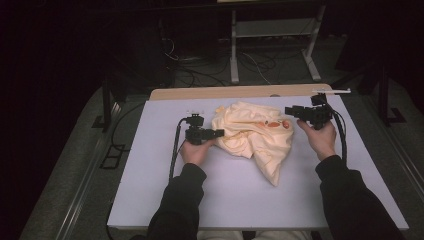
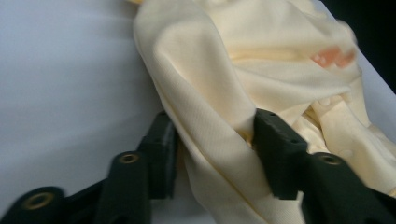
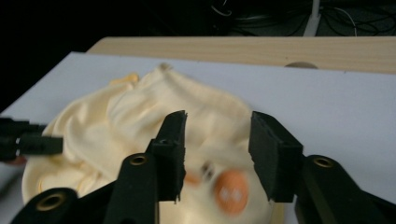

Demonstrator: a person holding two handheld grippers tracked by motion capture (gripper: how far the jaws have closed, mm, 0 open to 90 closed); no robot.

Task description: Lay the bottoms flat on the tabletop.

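A crumpled cream-yellow garment [image 1: 255, 135] with an orange print [image 1: 274, 124] lies on the white table [image 1: 240, 195]. My left gripper [image 1: 220, 133] is at the garment's left edge. In the left gripper view its jaws [image 2: 215, 149] stand open, one on each side of a raised fold of the cloth [image 2: 224, 70]. My right gripper [image 1: 289, 110] hovers at the garment's upper right edge. It is open [image 3: 217, 149] above the cloth [image 3: 140, 112], with the blurred orange print [image 3: 231, 189] just below and nothing between the jaws.
A bare wooden strip [image 1: 225, 92] runs along the table's far edge. Beyond it, a metal frame [image 1: 272, 30] and loose cables [image 1: 200, 65] stand on the dark floor. White table surface stretches in front of the garment, between the person's forearms.
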